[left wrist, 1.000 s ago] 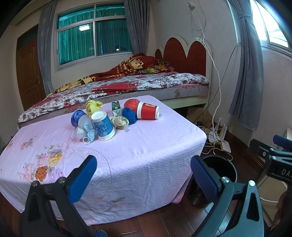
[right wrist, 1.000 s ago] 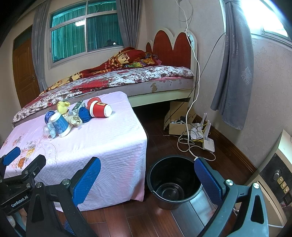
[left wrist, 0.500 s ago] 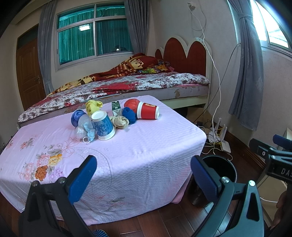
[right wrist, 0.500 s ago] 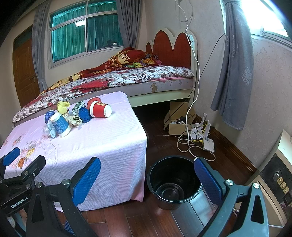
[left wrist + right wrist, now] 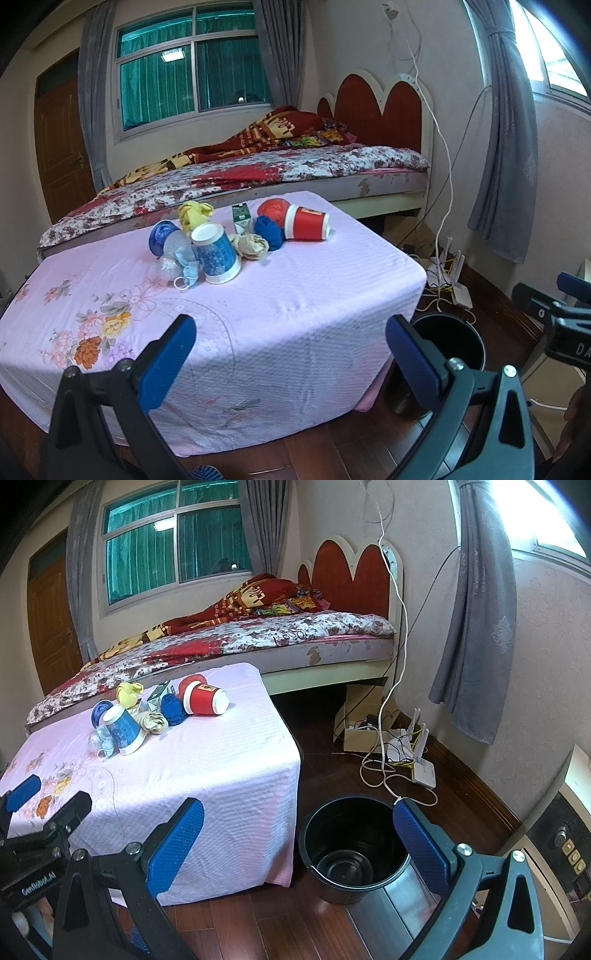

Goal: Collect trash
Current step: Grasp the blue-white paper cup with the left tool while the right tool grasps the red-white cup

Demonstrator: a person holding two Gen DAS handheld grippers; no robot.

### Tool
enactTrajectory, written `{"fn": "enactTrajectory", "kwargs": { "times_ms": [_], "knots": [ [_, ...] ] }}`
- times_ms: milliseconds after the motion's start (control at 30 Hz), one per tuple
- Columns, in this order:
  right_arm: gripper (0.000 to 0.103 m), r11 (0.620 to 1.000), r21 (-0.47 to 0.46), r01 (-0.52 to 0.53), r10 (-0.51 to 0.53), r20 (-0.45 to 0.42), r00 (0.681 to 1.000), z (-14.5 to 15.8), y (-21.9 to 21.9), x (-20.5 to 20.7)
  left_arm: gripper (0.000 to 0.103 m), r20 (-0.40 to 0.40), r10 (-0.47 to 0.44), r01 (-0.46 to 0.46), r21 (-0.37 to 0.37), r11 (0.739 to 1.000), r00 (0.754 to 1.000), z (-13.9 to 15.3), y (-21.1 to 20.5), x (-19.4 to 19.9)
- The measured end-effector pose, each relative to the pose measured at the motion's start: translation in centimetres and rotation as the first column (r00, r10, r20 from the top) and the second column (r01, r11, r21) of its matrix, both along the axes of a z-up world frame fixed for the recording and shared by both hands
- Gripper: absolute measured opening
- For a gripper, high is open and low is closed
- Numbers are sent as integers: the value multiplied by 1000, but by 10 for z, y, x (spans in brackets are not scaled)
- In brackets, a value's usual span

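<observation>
Trash lies in a heap at the far side of a low table with a pink cloth (image 5: 280, 295): a blue paper cup (image 5: 216, 254), a red paper cup (image 5: 306, 222), a blue crumpled wad (image 5: 269, 232), a yellow wad (image 5: 194, 214), a beige wad (image 5: 251, 244), a face mask (image 5: 186, 264) and a small green carton (image 5: 240, 216). A black bin (image 5: 352, 843) stands on the floor right of the table. My left gripper (image 5: 290, 352) hangs open over the table's near edge. My right gripper (image 5: 297, 840) is open above the bin's left rim, holding nothing.
A bed (image 5: 258, 642) runs behind the table. Cables, a router (image 5: 423, 770) and a cardboard box (image 5: 360, 731) clutter the wooden floor by the right wall. A grey curtain (image 5: 476, 627) hangs there. A brown door (image 5: 61, 147) is at the far left.
</observation>
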State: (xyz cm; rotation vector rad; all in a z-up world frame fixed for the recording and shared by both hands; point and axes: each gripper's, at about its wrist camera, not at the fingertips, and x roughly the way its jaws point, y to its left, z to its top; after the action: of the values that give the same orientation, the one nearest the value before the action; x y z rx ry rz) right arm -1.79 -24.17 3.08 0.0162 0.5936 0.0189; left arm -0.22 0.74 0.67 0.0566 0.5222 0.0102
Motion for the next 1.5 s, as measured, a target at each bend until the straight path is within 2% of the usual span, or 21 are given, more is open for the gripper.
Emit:
{"fn": "enactTrajectory", "kwargs": {
  "times_ms": [200, 467, 533, 600, 700, 967, 1333, 1433, 1500],
  "knots": [
    [103, 999, 25, -41, 41, -9, 999, -3, 9, 16, 102, 0, 47, -47, -18, 999, 999, -3, 37, 11],
    [103, 991, 34, -132, 132, -13, 991, -2, 53, 53, 102, -16, 114, -115, -43, 992, 993, -12, 96, 36],
    [103, 988, 20, -156, 156, -14, 988, -3, 65, 63, 101, -16, 125, -126, -60, 990, 992, -14, 109, 45],
    [103, 984, 7, -177, 177, -18, 984, -5, 79, 74, 94, -24, 121, -123, -73, 990, 992, -17, 119, 60],
    [103, 981, -36, -192, 191, -28, 981, -10, 97, 100, 89, -31, 126, -128, -59, 990, 992, -21, 125, 84],
    [103, 979, -59, -195, 192, -55, 980, -27, 120, 166, 89, -13, 125, -125, -60, 990, 992, -30, 139, 138],
    [103, 980, -42, -196, 191, -96, 977, -58, 140, 247, 89, -56, 82, -85, -50, 995, 995, -46, 129, 215],
    [103, 982, -14, -191, 189, -101, 977, -62, 143, 261, 84, -72, 62, -65, -43, 997, 996, -52, 127, 224],
    [103, 982, -8, -191, 189, -104, 977, -64, 146, 268, 75, -78, 54, -58, -46, 997, 995, -55, 127, 228]
  ]
}}
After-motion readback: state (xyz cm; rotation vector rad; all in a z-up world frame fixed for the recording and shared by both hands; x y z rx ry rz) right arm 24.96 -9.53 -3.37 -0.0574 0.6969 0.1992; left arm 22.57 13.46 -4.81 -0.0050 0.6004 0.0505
